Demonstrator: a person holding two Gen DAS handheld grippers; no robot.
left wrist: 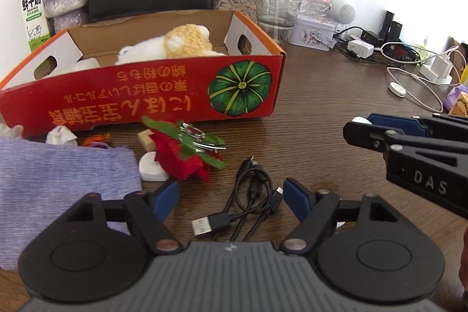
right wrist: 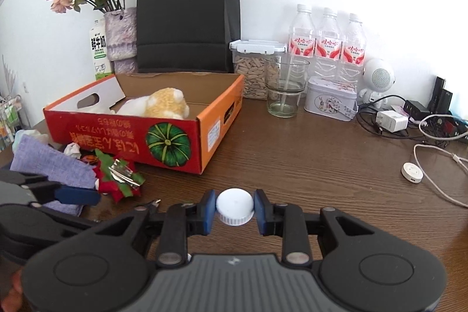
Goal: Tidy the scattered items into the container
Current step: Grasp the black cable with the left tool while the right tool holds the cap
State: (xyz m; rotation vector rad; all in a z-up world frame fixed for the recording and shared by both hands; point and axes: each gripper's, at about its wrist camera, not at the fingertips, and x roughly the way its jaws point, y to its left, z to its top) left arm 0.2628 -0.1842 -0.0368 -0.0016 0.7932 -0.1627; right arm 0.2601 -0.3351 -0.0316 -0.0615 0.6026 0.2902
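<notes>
A red and orange cardboard box (left wrist: 163, 95) (right wrist: 172, 148) with a pumpkin print holds a white and yellow plush toy (left wrist: 178, 44) (right wrist: 159, 107). In front of it lie a red fabric flower (left wrist: 181, 154) (right wrist: 117, 180) with a silver clip, a white round piece (left wrist: 150, 167), a crumpled tissue (left wrist: 60, 135), a purple cloth (left wrist: 58, 180) (right wrist: 46, 163) and a coiled black USB cable (left wrist: 248, 195). My left gripper (left wrist: 231, 196) is open over the cable, pads apart from it. My right gripper (right wrist: 235, 211) is shut on a white bottle cap (right wrist: 235, 208) and reaches in from the right (left wrist: 361, 123).
Behind the box stand a black paper bag (right wrist: 187, 19), a vase of dried flowers (right wrist: 120, 34), a milk carton (right wrist: 101, 51), a seed jar (right wrist: 254, 72), a glass (right wrist: 285, 86), three water bottles (right wrist: 327, 46) and a tin (right wrist: 330, 98). Chargers and white cables (right wrist: 433, 165) lie at the right.
</notes>
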